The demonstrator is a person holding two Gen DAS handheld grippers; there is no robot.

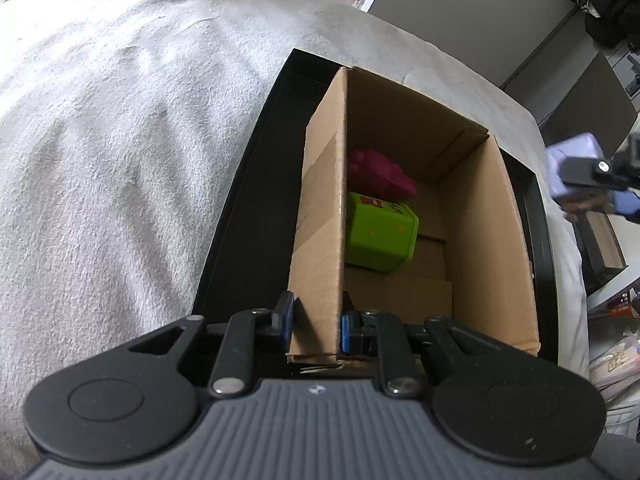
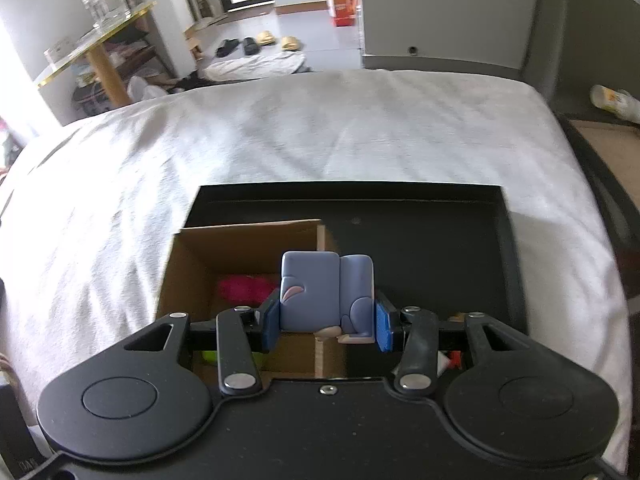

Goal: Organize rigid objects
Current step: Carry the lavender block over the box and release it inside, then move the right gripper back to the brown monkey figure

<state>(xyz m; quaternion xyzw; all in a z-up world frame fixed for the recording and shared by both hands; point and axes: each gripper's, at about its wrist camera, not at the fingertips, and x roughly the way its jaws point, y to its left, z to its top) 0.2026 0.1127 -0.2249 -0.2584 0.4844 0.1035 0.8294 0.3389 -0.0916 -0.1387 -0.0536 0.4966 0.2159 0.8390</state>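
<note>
The right gripper is clenching a pale blue block-shaped toy between its blue pads, holding it above the right-hand wall of the cardboard box. The left gripper is pinching the box's near-left wall with its jaws almost closed, one pad outside and one inside.

The left wrist view is looking down into the box, showing a green cube lying on the floor with a magenta toy just behind it, both against the left wall; the blue toy is appearing only as a blur at that view's right edge. The right wrist view is showing just slivers of green and magenta, but revealing the black tray under the box, bare to its right.

Beyond, a white blanket is covering the bed, with slippers lying on the far floor.
</note>
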